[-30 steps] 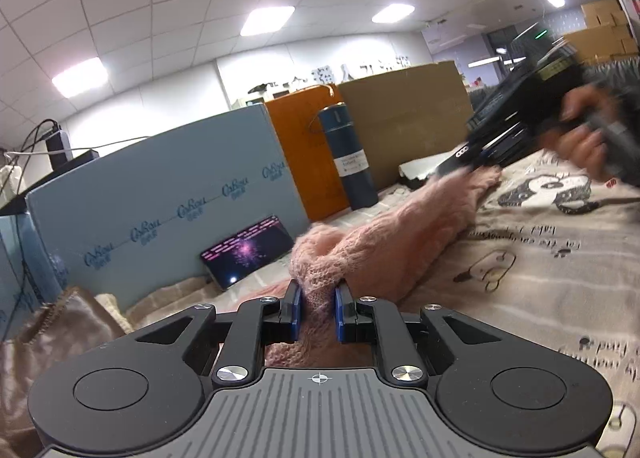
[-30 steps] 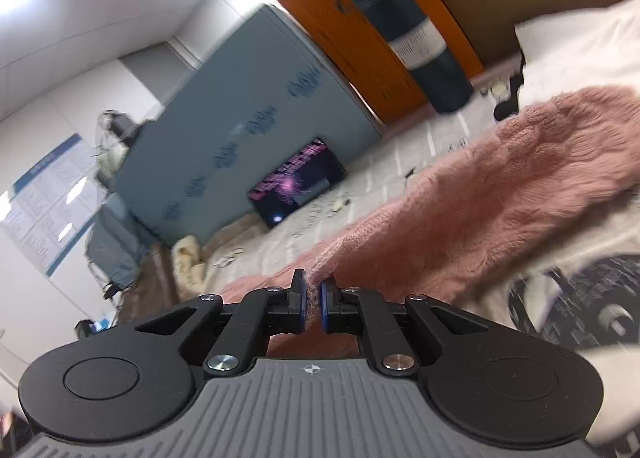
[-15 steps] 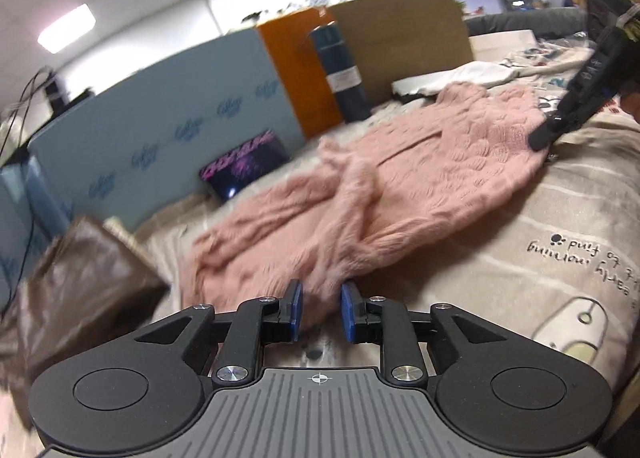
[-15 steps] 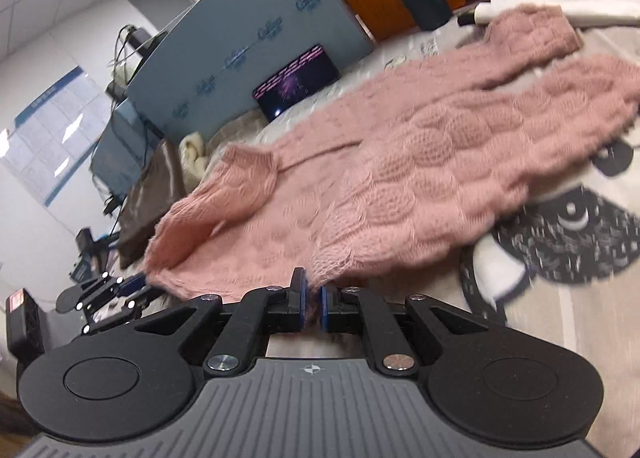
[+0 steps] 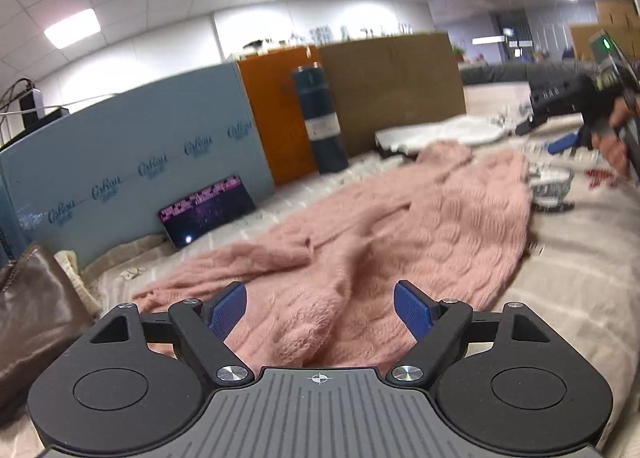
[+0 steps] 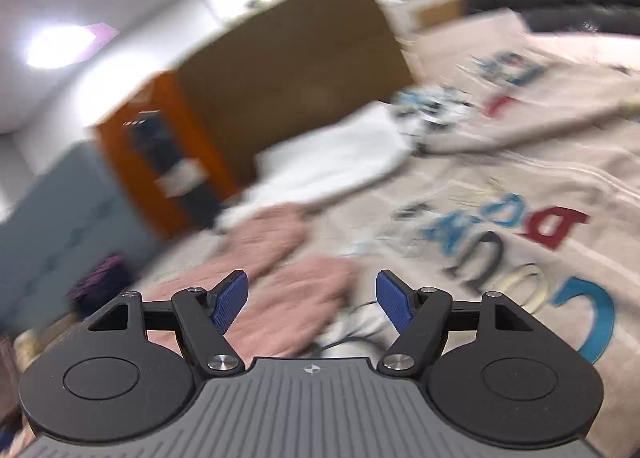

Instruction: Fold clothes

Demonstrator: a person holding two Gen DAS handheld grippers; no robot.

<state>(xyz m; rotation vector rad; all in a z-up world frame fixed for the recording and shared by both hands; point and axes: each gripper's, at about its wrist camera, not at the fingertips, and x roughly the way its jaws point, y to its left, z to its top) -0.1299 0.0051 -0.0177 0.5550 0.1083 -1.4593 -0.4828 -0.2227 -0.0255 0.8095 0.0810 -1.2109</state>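
Observation:
A pink knitted sweater [image 5: 384, 234] lies spread on the printed beige bedsheet [image 5: 580, 282], one sleeve stretched left. My left gripper [image 5: 320, 308] is open and empty, just above the sweater's near edge. My right gripper [image 6: 312, 296] is open and empty, over the sweater's far end [image 6: 280, 290]; this view is motion-blurred. The right gripper also shows in the left wrist view [image 5: 560, 126], held by a hand at the far right.
A blue panel [image 5: 132, 162], orange board [image 5: 276, 114], cardboard sheet [image 5: 392, 86] and dark blue flask [image 5: 320, 118] stand behind the bed. A lit phone [image 5: 206, 210] leans on the panel. A brown bag [image 5: 36, 310] sits left. White folded cloth [image 5: 444, 132] lies beyond the sweater.
Both grippers let go of the sweater and opened. The sweater dropped flat onto the sheet. My right gripper swung away to the right.

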